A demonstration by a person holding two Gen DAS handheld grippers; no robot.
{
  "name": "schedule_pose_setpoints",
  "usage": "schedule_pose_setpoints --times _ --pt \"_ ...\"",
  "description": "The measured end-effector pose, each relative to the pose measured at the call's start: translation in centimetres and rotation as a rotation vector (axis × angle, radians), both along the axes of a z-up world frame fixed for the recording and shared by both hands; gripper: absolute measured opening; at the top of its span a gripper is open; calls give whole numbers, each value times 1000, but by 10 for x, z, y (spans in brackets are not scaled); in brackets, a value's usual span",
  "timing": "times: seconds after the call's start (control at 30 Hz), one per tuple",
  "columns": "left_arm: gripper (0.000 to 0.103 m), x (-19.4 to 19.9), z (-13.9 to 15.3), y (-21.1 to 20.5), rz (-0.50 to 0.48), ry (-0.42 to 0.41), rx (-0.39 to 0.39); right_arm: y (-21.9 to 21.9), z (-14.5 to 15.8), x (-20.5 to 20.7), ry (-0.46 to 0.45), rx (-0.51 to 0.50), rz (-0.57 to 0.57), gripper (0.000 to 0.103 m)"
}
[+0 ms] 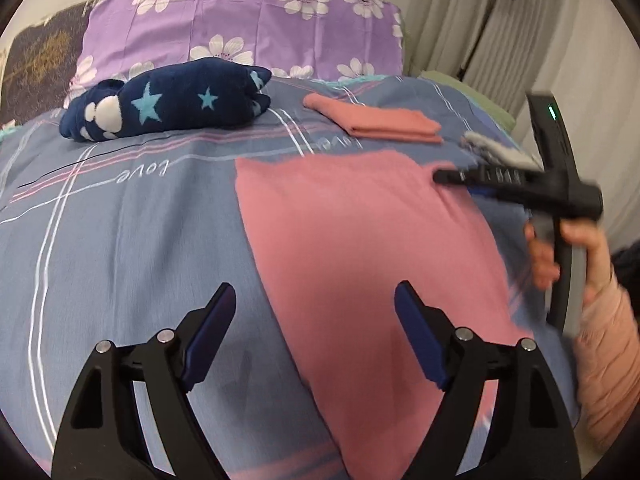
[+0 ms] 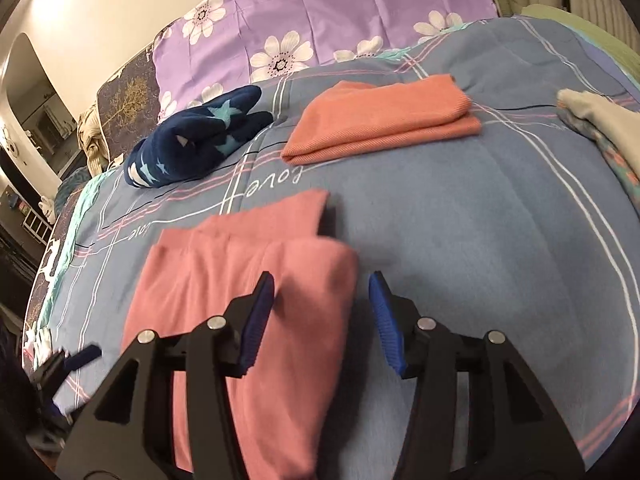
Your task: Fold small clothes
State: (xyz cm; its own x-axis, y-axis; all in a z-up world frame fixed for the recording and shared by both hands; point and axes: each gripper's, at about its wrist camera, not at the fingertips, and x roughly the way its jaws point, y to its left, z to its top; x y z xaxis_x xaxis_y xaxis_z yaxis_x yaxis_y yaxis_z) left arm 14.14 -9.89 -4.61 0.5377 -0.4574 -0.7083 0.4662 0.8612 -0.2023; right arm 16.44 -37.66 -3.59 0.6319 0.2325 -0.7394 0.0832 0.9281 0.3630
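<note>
A pink garment (image 1: 372, 248) lies flat on the blue bed cover (image 1: 120, 220), folded lengthwise; it also shows in the right wrist view (image 2: 240, 308). My left gripper (image 1: 314, 308) is open and empty, hovering over the garment's near left edge. My right gripper (image 2: 322, 300) is open and empty, above the garment's right edge; in the left wrist view it (image 1: 444, 176) sits at the garment's far right corner, blurred. A folded salmon cloth (image 1: 376, 120) (image 2: 384, 120) and a folded navy star-print piece (image 1: 168, 104) (image 2: 192, 144) lie farther back.
A purple flowered pillow (image 1: 248, 24) (image 2: 320, 20) stands at the head of the bed. A grey and patterned heap of clothes (image 2: 600, 128) lies at the right edge. A lamp stand (image 1: 488, 20) and curtain are to the right of the bed.
</note>
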Motion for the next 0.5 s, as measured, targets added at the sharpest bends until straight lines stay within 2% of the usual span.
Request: schedule_pose_setpoints --times 0.07,0.1,0.17,0.23,0.27,0.3,0.33,0.37,0.5 --pt "82 26 -2 -3 5 25 -27 2 -5 7 6 -9 11 41" --pt "82 39 -5 -4 14 41 -36 2 -8 12 12 -7 28 30" --pt "82 64 -13 -8 27 84 -49 3 -11 13 12 -3 43 23" --pt "80 87 -27 -11 57 132 -27 6 -11 14 -11 -13 78 14" --pt "63 95 -32 -11 70 145 -10 8 -11 14 -20 -21 86 13" --pt "32 101 -36 -11 82 152 -4 10 -9 13 -37 -37 97 11" --pt "17 106 -36 -9 79 159 -31 12 -7 12 -47 -41 99 10" --pt "6 107 -34 -5 73 174 -68 12 -4 10 -61 -36 99 10" --pt "5 93 -16 3 106 87 -79 11 25 -8 -196 17 117 9"
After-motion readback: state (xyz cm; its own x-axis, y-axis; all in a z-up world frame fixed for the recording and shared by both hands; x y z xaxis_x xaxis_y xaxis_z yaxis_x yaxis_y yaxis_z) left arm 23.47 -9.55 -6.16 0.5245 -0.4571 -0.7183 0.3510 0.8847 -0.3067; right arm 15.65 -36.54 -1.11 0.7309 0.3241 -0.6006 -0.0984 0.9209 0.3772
